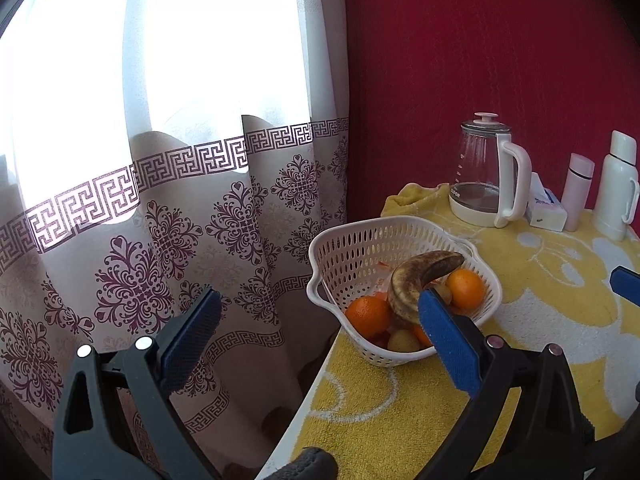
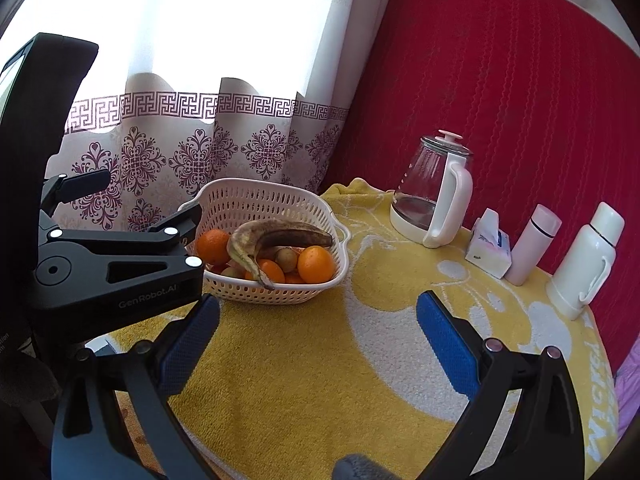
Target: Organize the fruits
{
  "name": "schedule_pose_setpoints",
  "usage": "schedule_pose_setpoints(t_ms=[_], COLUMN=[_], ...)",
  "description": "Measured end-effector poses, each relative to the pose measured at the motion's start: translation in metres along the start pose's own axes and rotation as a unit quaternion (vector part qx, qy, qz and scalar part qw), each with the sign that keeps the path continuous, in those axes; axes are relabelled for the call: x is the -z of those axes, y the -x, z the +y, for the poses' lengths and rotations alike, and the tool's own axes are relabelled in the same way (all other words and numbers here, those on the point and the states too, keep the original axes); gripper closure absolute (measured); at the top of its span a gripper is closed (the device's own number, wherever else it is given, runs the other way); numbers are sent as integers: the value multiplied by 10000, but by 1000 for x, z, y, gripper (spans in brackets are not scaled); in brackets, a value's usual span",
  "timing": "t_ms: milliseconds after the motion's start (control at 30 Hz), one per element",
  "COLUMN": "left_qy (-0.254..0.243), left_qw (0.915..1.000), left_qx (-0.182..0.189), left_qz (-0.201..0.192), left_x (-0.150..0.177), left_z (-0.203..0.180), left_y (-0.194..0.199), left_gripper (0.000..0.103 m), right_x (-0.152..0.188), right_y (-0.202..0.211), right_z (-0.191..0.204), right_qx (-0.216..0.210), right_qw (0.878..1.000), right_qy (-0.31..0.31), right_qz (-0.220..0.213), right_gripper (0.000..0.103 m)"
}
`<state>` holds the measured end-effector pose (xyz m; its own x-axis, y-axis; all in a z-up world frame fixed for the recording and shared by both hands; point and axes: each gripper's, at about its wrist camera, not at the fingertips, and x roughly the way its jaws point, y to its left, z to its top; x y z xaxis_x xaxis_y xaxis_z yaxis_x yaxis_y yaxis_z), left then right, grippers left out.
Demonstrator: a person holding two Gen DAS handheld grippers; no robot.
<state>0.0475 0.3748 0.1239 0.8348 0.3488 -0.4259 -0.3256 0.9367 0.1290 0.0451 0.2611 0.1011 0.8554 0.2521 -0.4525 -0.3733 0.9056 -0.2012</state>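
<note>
Fruit is gathered in a white perforated basket [image 2: 276, 200] that stands at the near-left edge of a table covered by a yellow towel [image 2: 304, 360], just beside the patterned curtain [image 1: 160, 240]. A brown-spotted banana [image 2: 276, 240] lies across the top of the pile, its long axis running roughly left to right in the right wrist view, stem end dipping over the near rim. Oranges [image 2: 316, 265] and some smaller yellowish-green fruits are seen under and around it.

The left gripper [image 1: 320, 324] is held with its jaws spread wide and nothing between them; one blue pad is seen just in front of the basket's near side, the other out over the curtain, off the table edge. The right gripper [image 2: 316, 332] is likewise wide open and empty, over bare towel, with the basket ahead and to its left. The left gripper is judged the nearer of the two to the fruit, and the banana the easiest piece to take, gripped across its short width.

"GenRobot.AI" can be read on the body of the left gripper in the right wrist view. "SUPOR" is printed on the base of the glass kettle [image 1: 480, 176]. Lettering woven along the towel's edge is partly legible, perhaps "Wicrea". Print on the tissue pack [image 2: 490, 246] is too small to read.
</note>
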Motion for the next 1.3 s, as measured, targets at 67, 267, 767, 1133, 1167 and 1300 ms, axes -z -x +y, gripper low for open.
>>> schedule_pose_setpoints(t_ms=[67,267,767,1133,1167,1300], left_qy=[14,32,-19,-59,-59,-54], left_qw=[10000,10000,9999,9999,9998,9998], left_qx=[-4,2,42,91,99,116], left_qz=[3,40,94,133,133,131], left_x=[0,1,4,6,6,6], left_z=[1,2,0,-2,-2,-3], left_y=[0,-2,-4,-6,-6,-5], left_gripper=[3,3,3,3,3,3], right_x=[0,1,4,5,6,6], right_y=[0,0,-8,-10,-10,-8], right_z=[1,2,4,4,4,3], right_qx=[3,-11,-143,-264,-276,-252], right_qw=[10000,10000,9997,9993,9992,9994], right_qy=[4,4,-104,-165,-180,-180], right_qz=[-1,19,158,207,204,161], right_gripper=[5,5,5,5,5,5])
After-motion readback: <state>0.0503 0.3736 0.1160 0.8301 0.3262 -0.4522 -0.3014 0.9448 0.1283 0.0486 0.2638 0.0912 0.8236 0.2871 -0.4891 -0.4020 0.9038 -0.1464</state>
